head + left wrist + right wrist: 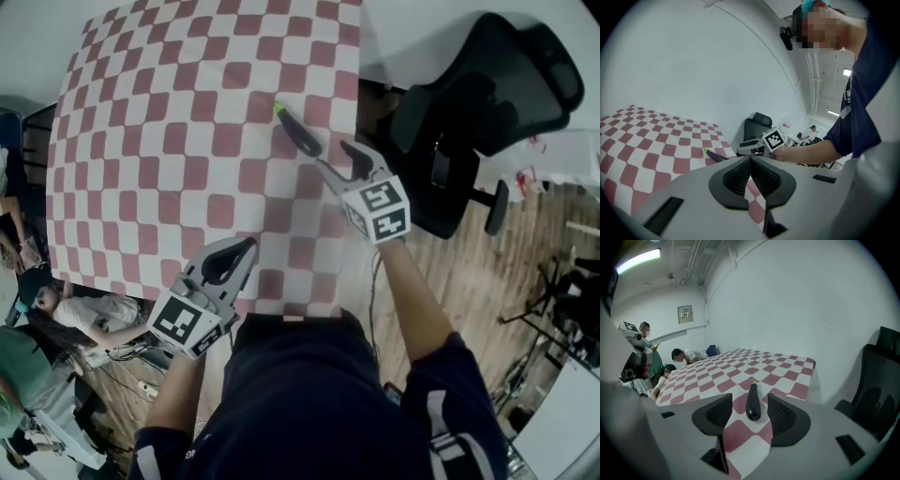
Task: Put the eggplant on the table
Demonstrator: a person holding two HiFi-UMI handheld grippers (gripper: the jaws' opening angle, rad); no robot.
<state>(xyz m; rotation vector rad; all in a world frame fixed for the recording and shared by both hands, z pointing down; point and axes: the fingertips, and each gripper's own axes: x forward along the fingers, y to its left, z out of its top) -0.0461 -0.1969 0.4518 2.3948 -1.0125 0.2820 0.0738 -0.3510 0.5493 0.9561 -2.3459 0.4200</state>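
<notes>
Right claw (336, 157) gapes; eggplant (753, 401) lies on table (740, 363).

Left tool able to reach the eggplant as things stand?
Probably yes. Only bare checked cloth lies between the left tool and the eggplant. But its jaws are together, and the open right tool hangs at the eggplant's near end, crowding that side.

Left tool (751, 160) jaws together — eggplant (718, 157) lies on checkered table (647, 140).
</notes>
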